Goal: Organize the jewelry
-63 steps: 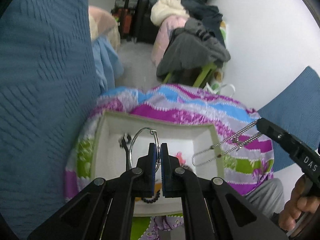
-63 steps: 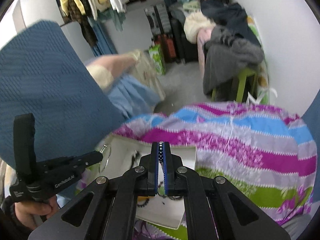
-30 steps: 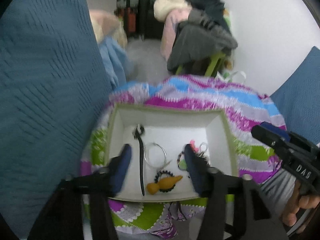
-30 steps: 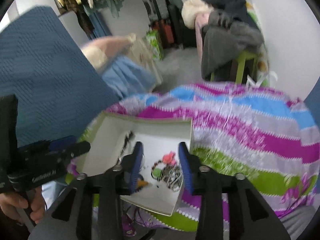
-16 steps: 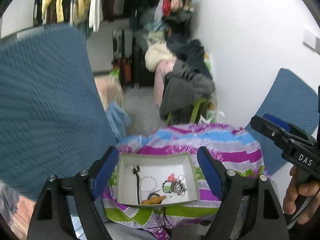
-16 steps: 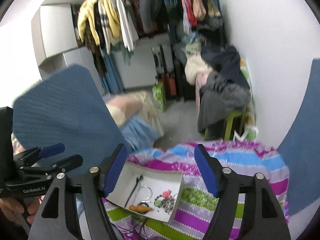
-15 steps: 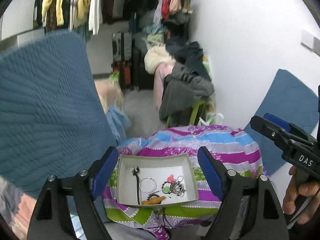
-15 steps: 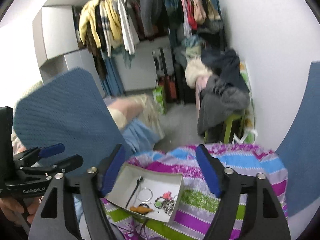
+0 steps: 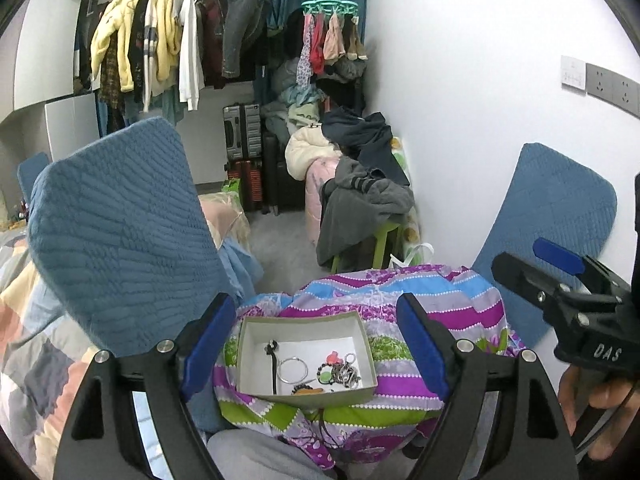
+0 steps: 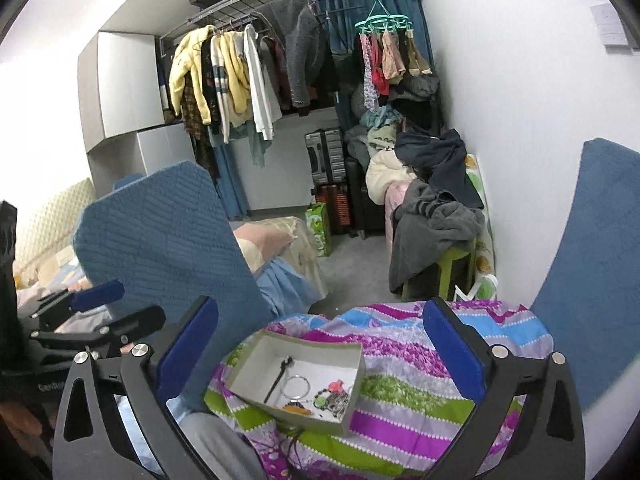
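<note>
Clothes rail [image 10: 248, 80] hung with jackets at back; suitcases [image 9: 242, 152] below. Blue quilted cushion [image 9: 120, 232] stood left, another [image 9: 552, 216] against right wall. Grey garment [image 10: 432, 232] draped over green stool [image 10: 452, 268].

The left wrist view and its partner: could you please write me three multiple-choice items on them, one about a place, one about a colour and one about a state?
1. Where does the jewelry box rest?
A. On the striped blanket
B. On the green stool
C. On the suitcase

2. What colour are the pads of the left tongs?
A. Red
B. Blue
C. Yellow

3. How do the right tongs stand?
A. Shut on the silver ring
B. Shut on nothing
C. Open, holding nothing

Answers:
1 A, the box sits on the striped blanket with its purple, blue and green bands.
2 B, both pads are blue against the black arms.
3 C, the jaws have just been opening and stand wide apart with nothing between them, while the silver ring lies in the box.
</note>
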A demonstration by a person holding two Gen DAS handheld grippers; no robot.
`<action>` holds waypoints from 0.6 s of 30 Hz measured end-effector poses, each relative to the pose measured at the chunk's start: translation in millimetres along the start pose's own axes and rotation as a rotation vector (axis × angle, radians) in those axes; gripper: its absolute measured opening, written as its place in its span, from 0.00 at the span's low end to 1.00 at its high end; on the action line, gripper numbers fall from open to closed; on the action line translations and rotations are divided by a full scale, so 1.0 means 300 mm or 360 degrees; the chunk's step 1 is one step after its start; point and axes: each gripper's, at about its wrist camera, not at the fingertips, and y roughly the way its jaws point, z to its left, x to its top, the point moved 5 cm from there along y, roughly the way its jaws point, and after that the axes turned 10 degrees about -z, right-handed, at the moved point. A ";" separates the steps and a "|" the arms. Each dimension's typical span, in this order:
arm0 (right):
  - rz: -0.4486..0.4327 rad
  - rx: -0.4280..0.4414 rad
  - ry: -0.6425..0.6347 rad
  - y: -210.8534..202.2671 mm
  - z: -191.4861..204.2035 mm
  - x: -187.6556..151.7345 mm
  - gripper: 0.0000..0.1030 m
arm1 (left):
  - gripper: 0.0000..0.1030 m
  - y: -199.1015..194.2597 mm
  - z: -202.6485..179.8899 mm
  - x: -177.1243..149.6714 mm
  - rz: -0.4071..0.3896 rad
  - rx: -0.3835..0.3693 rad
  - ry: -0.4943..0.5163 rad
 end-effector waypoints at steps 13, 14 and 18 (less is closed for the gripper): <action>0.0111 -0.0069 -0.0018 -0.023 -0.011 -0.244 1.00 | 0.81 0.034 0.024 -0.171 0.0083 0.0054 -0.0063; 0.0125 -0.0071 -0.0010 -0.014 -0.014 -0.266 1.00 | 0.81 0.046 0.028 -0.186 0.0096 0.0059 -0.0070; 0.0181 -0.0081 0.0021 0.019 -0.018 -0.336 1.00 | 0.81 0.081 0.035 -0.244 0.0128 0.0064 -0.0058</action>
